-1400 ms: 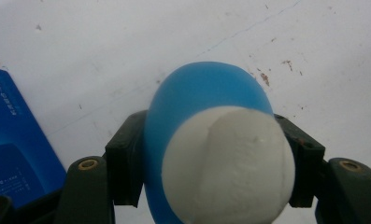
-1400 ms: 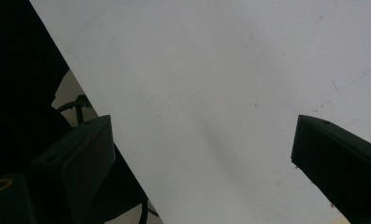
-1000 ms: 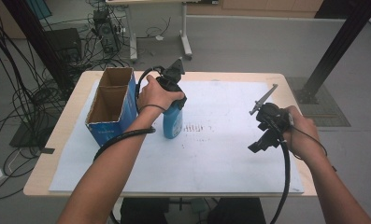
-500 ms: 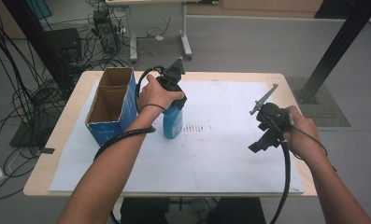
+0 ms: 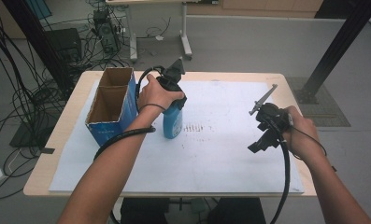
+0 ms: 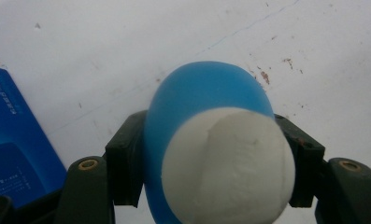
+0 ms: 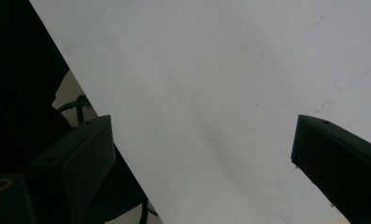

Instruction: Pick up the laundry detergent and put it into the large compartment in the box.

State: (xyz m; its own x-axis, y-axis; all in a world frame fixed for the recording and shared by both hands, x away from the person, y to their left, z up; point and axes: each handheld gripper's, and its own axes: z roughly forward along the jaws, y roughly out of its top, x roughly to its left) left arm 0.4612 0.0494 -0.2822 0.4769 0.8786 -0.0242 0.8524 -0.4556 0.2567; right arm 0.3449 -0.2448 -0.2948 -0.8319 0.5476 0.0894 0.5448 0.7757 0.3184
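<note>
My left gripper [image 6: 211, 158] clamps the blue bottle [image 5: 173, 120], upright on the sheet [image 5: 220, 158] beside the box [image 5: 109, 109]; my right gripper [image 7: 206, 154] gapes wide, empty.
</note>
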